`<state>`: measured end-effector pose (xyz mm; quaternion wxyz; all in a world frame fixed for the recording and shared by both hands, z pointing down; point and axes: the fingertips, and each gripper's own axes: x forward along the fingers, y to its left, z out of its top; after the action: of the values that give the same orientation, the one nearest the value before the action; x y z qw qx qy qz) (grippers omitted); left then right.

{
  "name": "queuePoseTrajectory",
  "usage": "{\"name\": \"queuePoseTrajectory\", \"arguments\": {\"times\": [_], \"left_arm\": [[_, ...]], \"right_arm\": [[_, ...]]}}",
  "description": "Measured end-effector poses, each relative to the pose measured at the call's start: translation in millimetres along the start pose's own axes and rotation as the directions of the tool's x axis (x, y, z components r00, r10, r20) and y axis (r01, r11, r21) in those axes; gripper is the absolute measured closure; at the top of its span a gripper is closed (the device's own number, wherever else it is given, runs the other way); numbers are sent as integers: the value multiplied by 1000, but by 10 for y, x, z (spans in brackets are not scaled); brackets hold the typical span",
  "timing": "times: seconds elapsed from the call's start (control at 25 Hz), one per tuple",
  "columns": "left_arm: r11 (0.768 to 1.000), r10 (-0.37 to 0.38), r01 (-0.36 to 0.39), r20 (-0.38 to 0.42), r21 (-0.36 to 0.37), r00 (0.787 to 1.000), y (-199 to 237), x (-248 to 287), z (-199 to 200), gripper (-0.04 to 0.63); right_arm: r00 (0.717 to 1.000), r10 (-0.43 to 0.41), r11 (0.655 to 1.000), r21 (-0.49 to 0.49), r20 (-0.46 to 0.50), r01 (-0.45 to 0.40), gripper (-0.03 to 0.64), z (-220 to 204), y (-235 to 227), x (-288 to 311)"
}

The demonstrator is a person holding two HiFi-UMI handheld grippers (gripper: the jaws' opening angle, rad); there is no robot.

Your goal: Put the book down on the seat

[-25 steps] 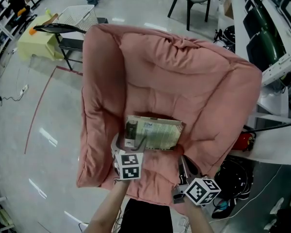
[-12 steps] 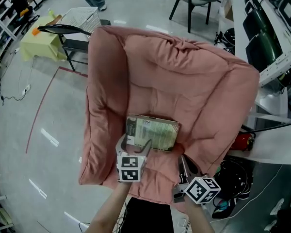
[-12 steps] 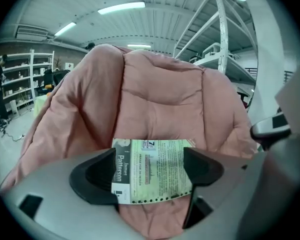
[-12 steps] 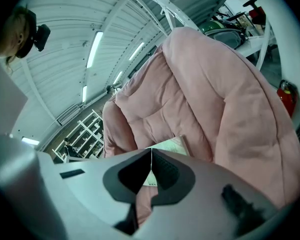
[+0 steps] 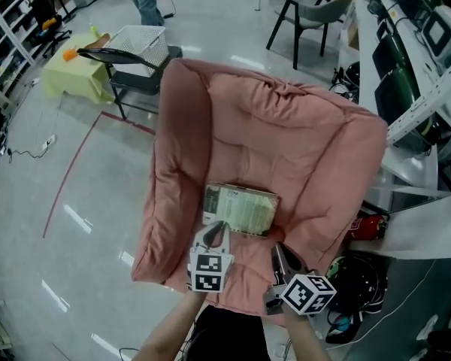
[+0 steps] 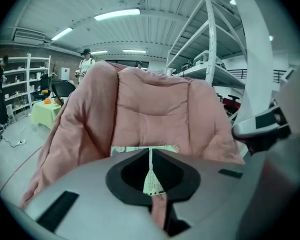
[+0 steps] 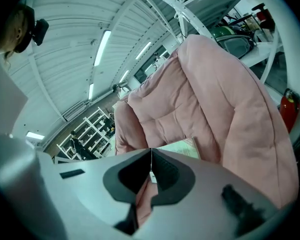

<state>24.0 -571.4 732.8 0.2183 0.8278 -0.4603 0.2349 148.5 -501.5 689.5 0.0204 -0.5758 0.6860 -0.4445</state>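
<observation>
Book: the book point(image 5: 240, 209) lies flat on the pink seat point(image 5: 286, 141), cover up, toward the seat's front and a little left of its middle. In the left gripper view it shows as a pale strip point(image 6: 125, 149) past the jaw tips. In the right gripper view a corner of it point(image 7: 181, 146) shows up and to the right of the tips.
Book, change: it lies on the same patch of cushion as a second ago and has not turned.
Left gripper: the left gripper point(image 5: 216, 232) points at the book's near edge from the front of the seat. Whether its tips touch the book cannot be told.
Left jaws: they are closing, and the tips point(image 6: 150, 151) already meet in a thin line. Nothing is between them, and the book is only seen beyond.
Left gripper, change: a second ago its jaws stood wide at the book's near left corner. Now they are drawn together and the gripper sits lower in the head view, back off the book.
Right gripper: the right gripper point(image 5: 276, 250) is over the seat's front right edge, just short of the book's near right corner.
Right jaws: they are together at the tips point(image 7: 151, 149) and hold nothing.
Right gripper, change: it is in much the same spot, with the jaws the same.
Around: a white basket point(image 5: 139, 43) stands on a black chair behind the seat.
</observation>
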Motion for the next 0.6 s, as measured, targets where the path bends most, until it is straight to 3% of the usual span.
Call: {"name": "queuePoseTrajectory", "arguments": {"times": [0.6], "left_arm": [[981, -151, 152, 15, -120, 988, -416, -1111, 211, 586]], "right_arm": [[1000, 13, 999, -51, -8, -13, 604, 3, 704, -609]]}}
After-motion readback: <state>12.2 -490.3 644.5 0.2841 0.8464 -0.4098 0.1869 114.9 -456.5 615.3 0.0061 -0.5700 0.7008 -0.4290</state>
